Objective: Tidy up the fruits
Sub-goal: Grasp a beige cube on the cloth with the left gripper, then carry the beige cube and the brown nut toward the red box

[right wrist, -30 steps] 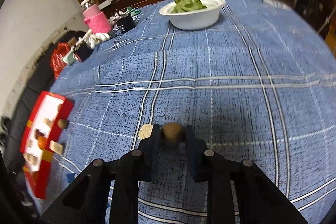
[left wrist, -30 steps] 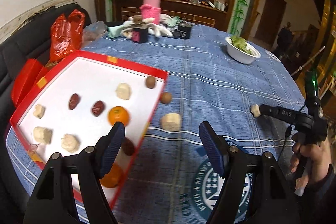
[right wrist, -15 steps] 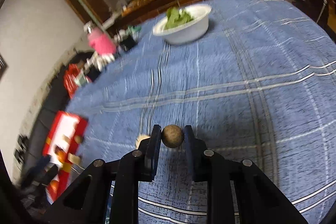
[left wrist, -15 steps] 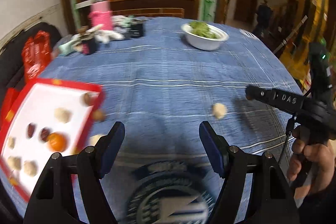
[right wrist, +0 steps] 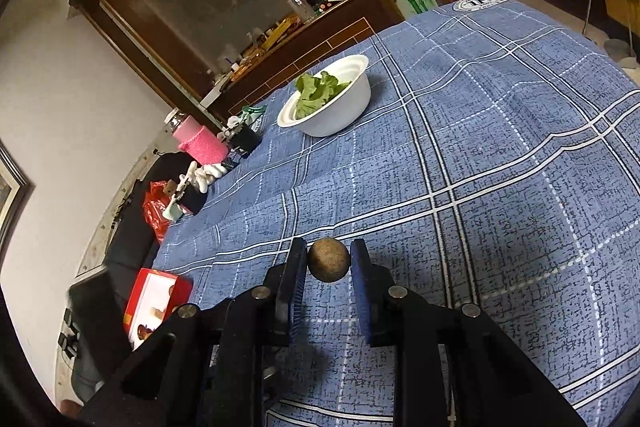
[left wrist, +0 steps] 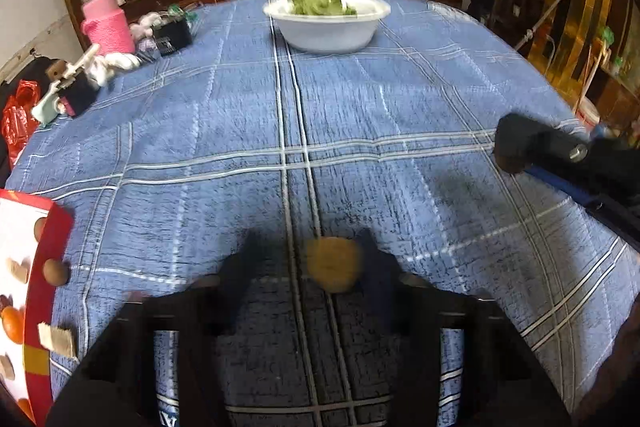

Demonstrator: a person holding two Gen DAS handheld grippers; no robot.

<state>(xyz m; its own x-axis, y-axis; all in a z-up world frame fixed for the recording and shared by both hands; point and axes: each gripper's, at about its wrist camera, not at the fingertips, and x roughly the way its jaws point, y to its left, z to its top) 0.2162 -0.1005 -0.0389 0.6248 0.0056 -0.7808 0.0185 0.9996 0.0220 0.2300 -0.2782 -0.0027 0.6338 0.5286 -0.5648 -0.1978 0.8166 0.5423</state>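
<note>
A: Left wrist view first. The left tool (left wrist: 304, 267) is blurred, its jaws closing around a pale yellowish lump (left wrist: 334, 264) that lies on the blue checked table (left wrist: 360, 115). The lump sits against the right finger; whether the left pad touches it yet I cannot tell.

B: How would it handle?

A: Small and light, I'd judge, with a rough, crumbly look, so a gentle squeeze across its middle. At the left edge the red tray (left wrist: 44, 267) is cut off, with a brown ball (left wrist: 55, 271) at its rim and an orange (left wrist: 11, 319) inside. The right tool (left wrist: 510, 151) enters from the right, its load barely showing.

B: And the right wrist view?

A: There the right tool (right wrist: 329, 261) is clenched on a round brown fruit (right wrist: 329, 260), held clear above the table (right wrist: 500, 131). It looks hard and smooth, so likely to roll or slip; the pads grip across its widest part, which seems right. The red tray (right wrist: 154, 297) is far left, small, its contents hard to make out.
</note>
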